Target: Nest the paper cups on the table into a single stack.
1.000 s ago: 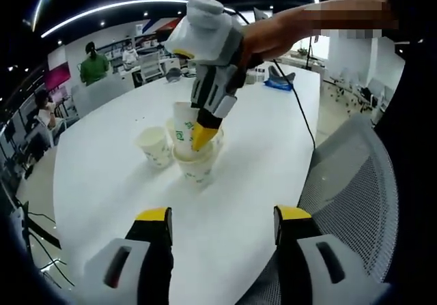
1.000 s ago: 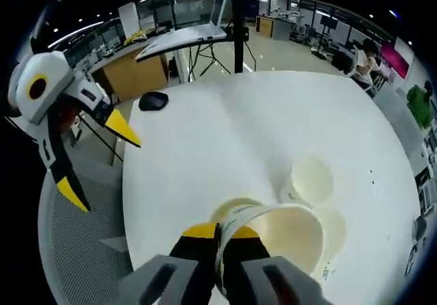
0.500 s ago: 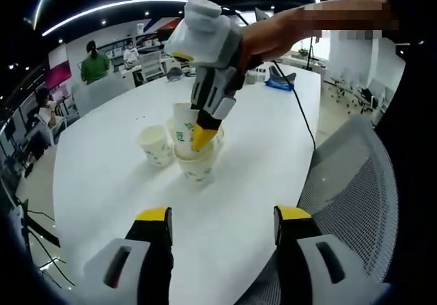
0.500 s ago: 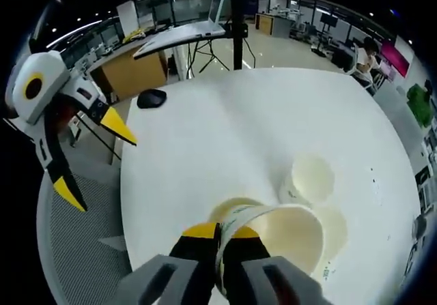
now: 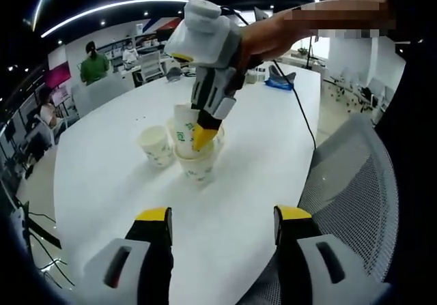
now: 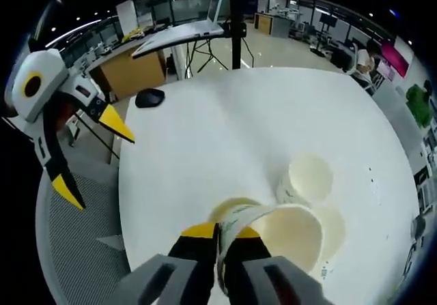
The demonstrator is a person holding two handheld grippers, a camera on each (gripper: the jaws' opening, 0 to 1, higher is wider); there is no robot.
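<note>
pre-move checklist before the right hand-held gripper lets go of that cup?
1. Right hand-held gripper pinching the held cup's rim: ok, jaws shut on it.
2. Held cup seated in the cup below: cannot tell; it sits tilted in the left gripper view.
3. Left hand-held gripper out of the way: ok, open, near the table edge, away from the cups.
4. Lone cup upright for the next pick: ok, standing apart from the stack.
5. Count of cups already nested: cannot tell.
</note>
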